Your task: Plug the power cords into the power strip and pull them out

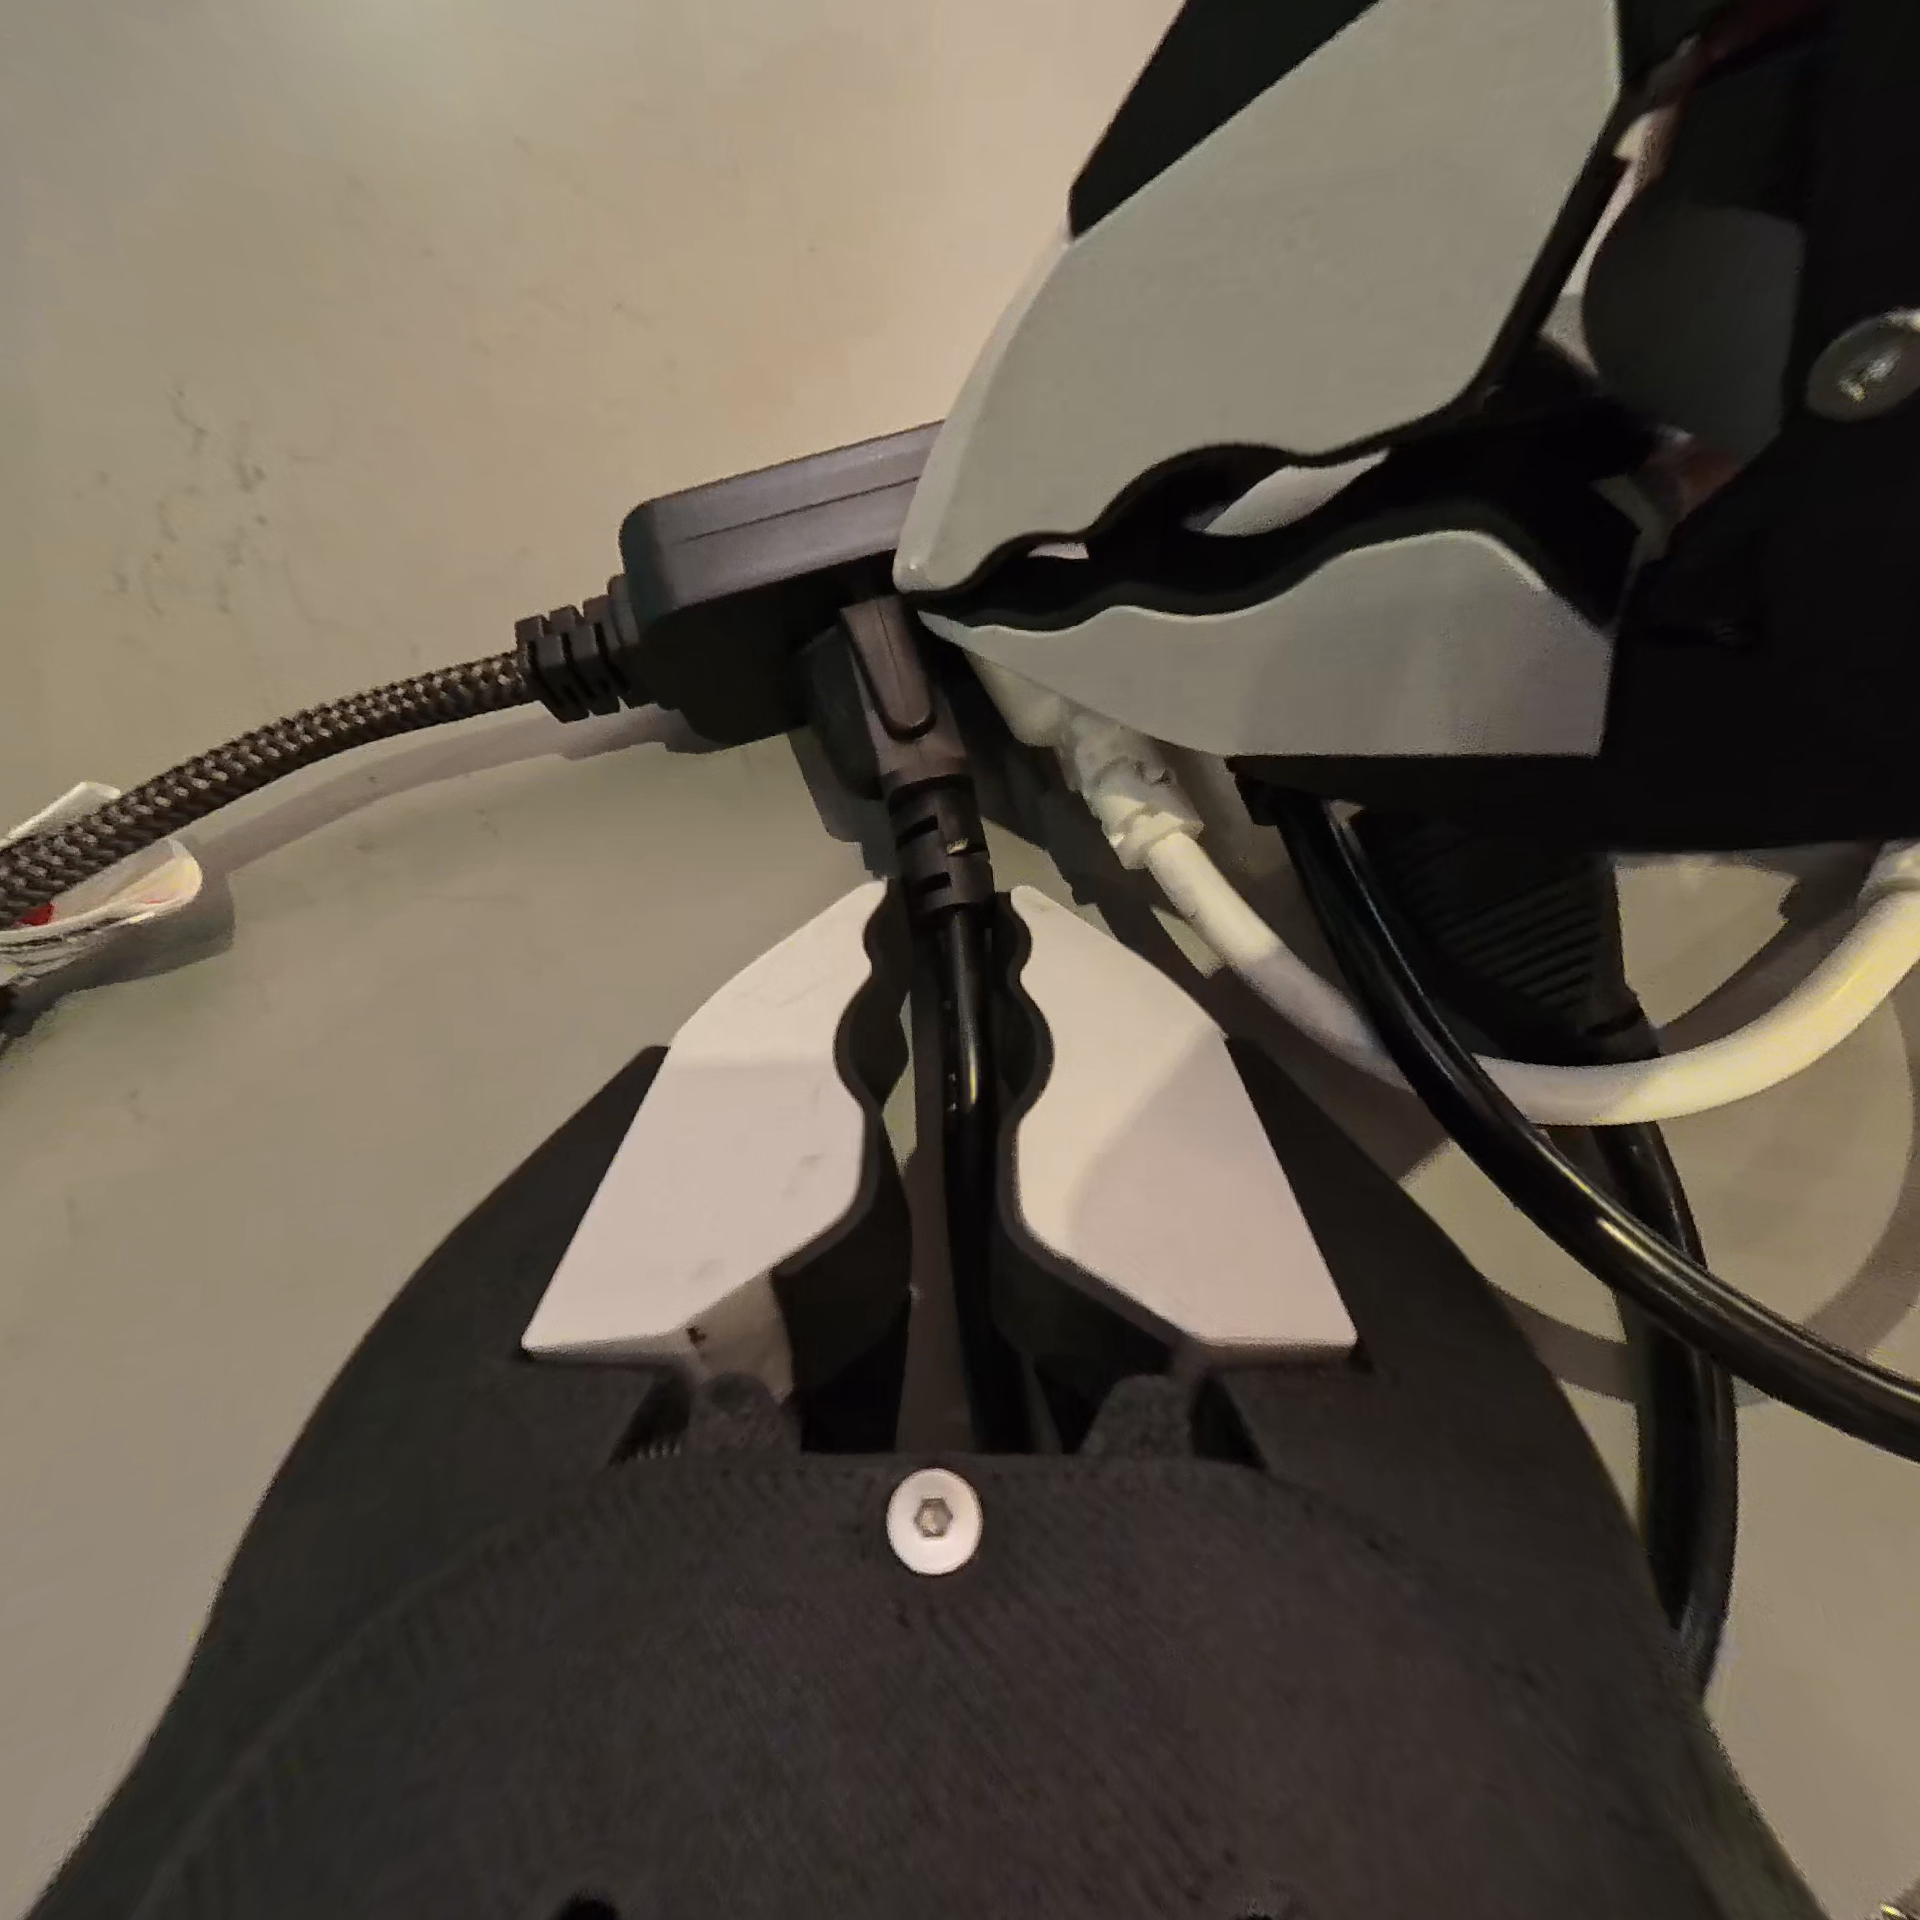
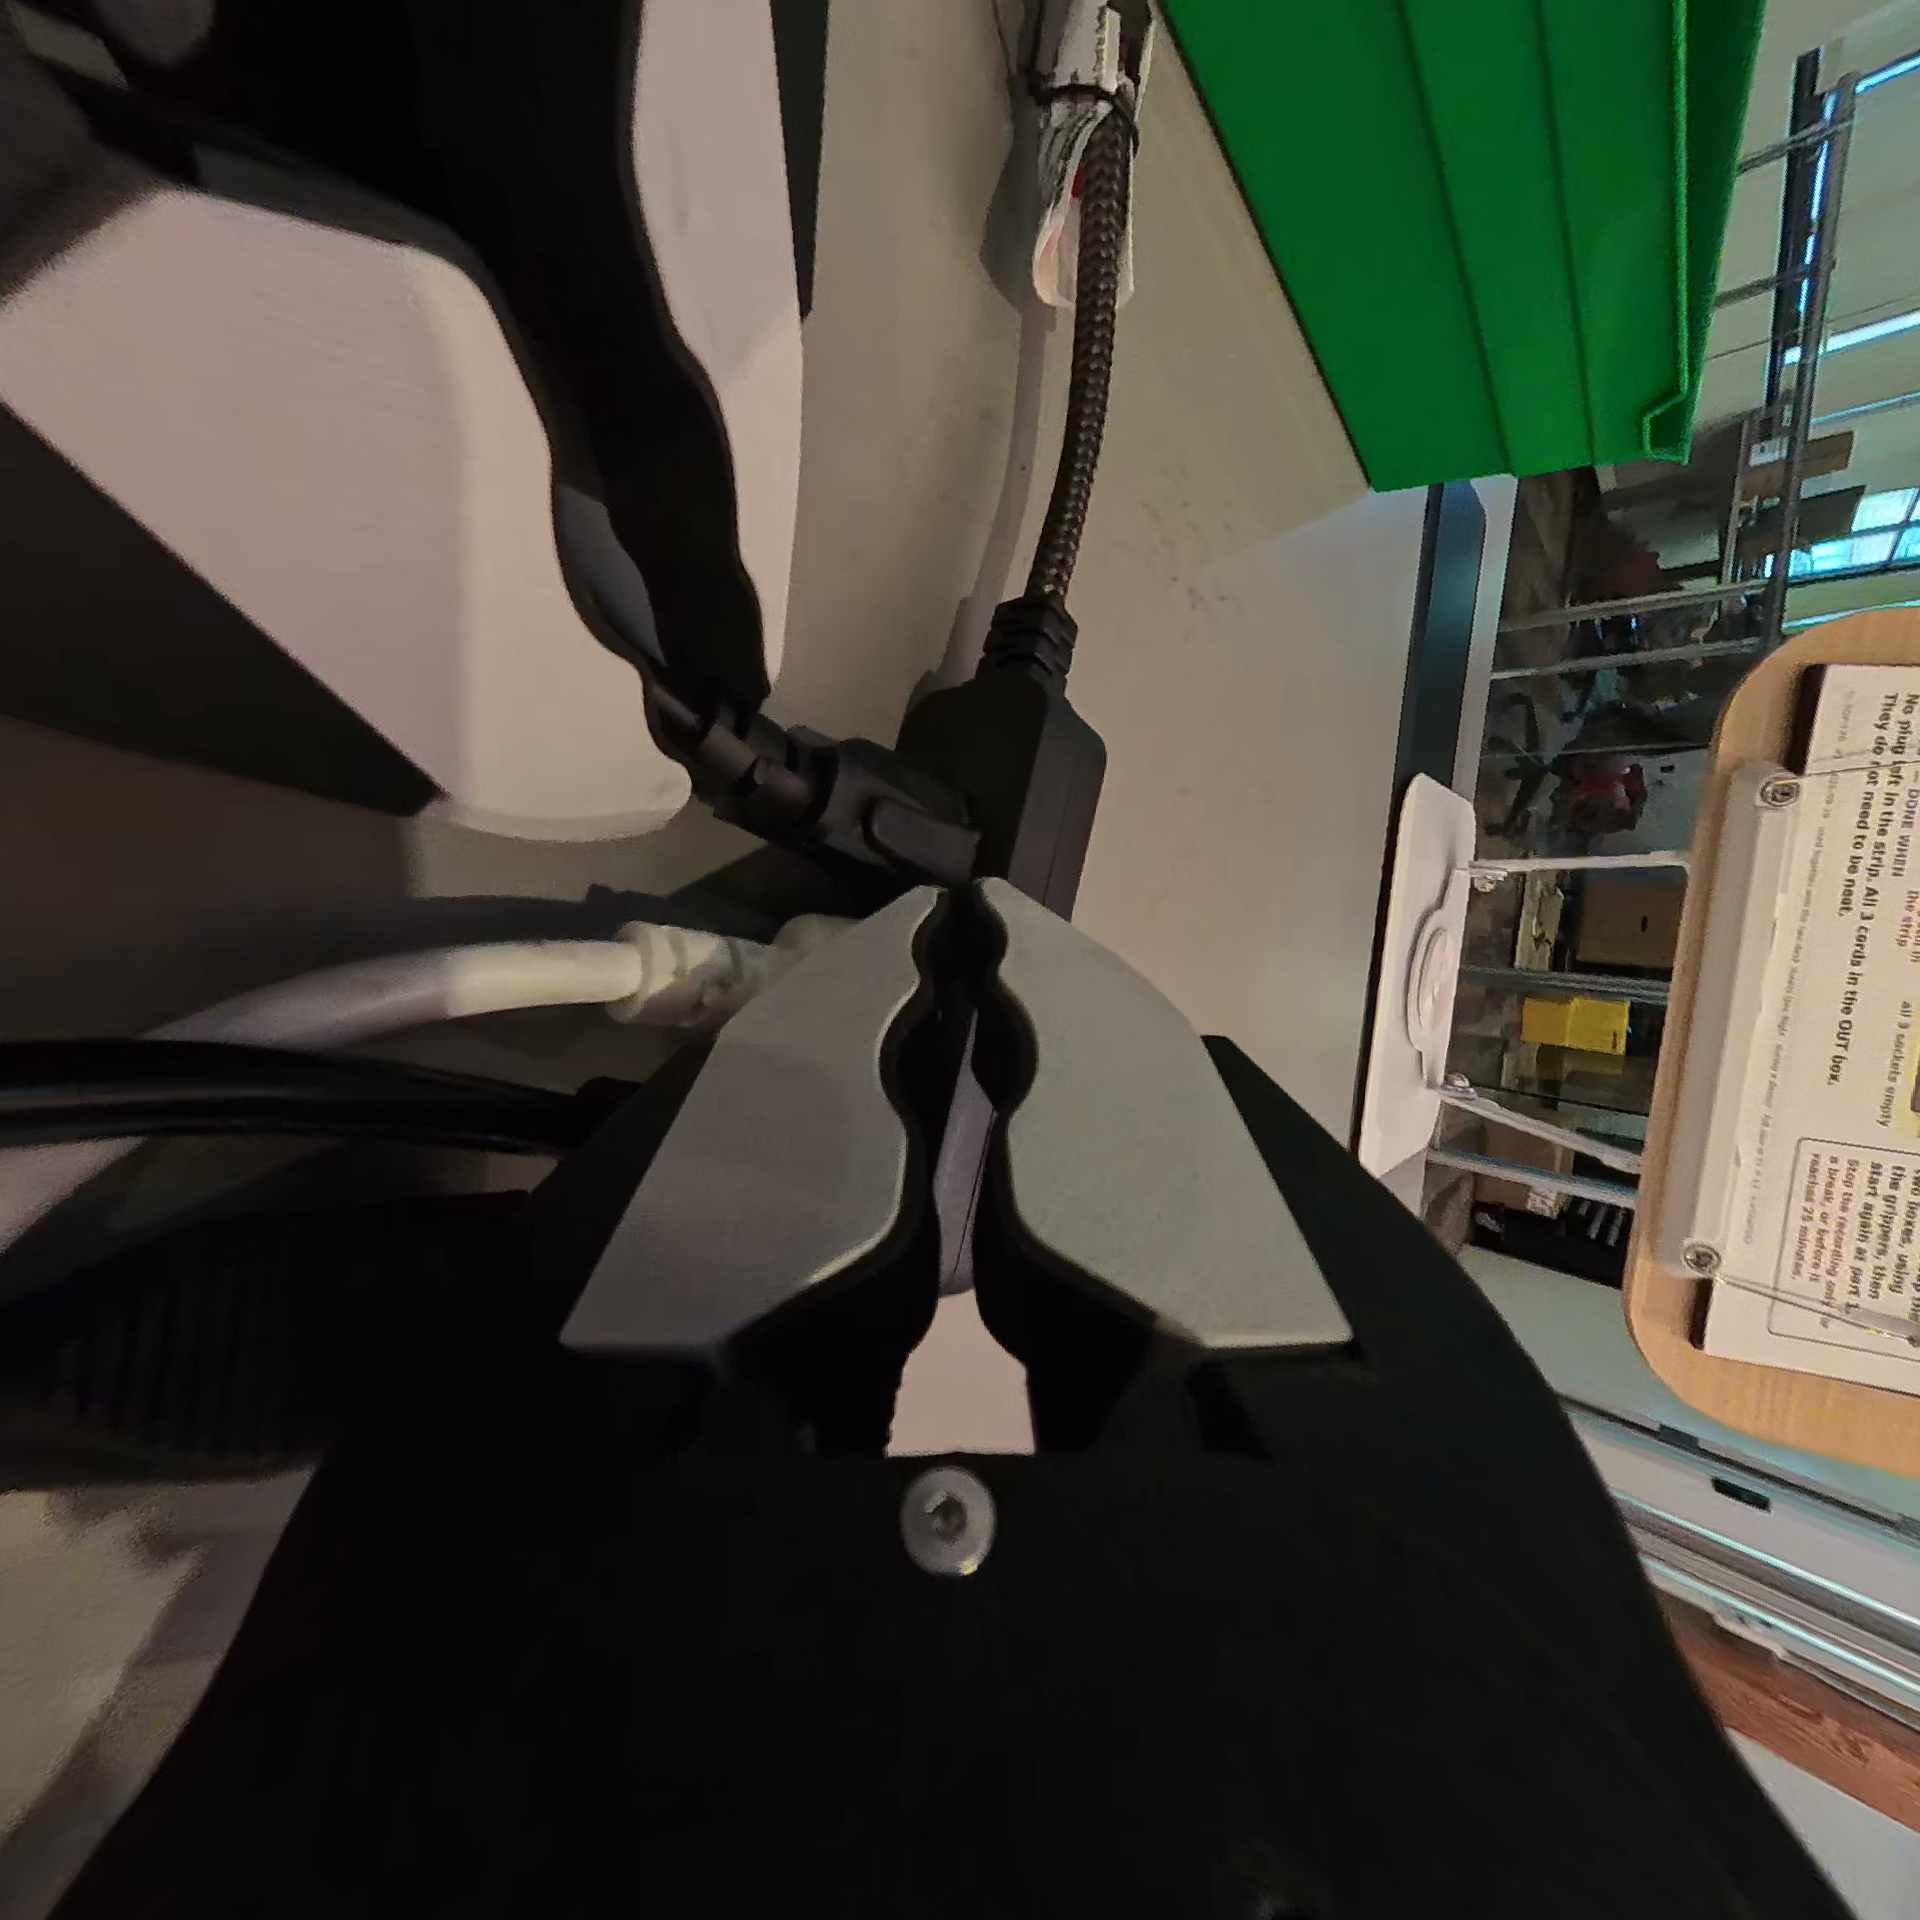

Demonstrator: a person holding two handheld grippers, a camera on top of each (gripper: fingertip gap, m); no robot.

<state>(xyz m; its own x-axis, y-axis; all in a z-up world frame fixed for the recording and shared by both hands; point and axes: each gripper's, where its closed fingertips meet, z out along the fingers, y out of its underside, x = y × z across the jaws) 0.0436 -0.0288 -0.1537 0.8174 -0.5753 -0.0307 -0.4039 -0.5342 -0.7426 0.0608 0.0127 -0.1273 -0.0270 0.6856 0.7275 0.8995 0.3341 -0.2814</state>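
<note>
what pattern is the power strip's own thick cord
The thick braided cord has a black-and-grey woven pattern, clearest in the left wrist view.

We see a green bin (image 2: pixel 1475 229) resting on the pale worktop (image 2: pixel 1226 644). Just beyond the worktop's edge stands a wooden board (image 2: pixel 1683 1039) carrying a printed sheet (image 2: pixel 1849 1039), with wire shelving (image 2: pixel 1662 727) behind it.

Your light is dim, warm and soft; shadows pool under the white cord (image 1: pixel 1226 925); wide-angle bending curves both views' edges; the left gripper (image 2: pixel 665 665) blurs close up in your right view; windows glare far right.
</note>
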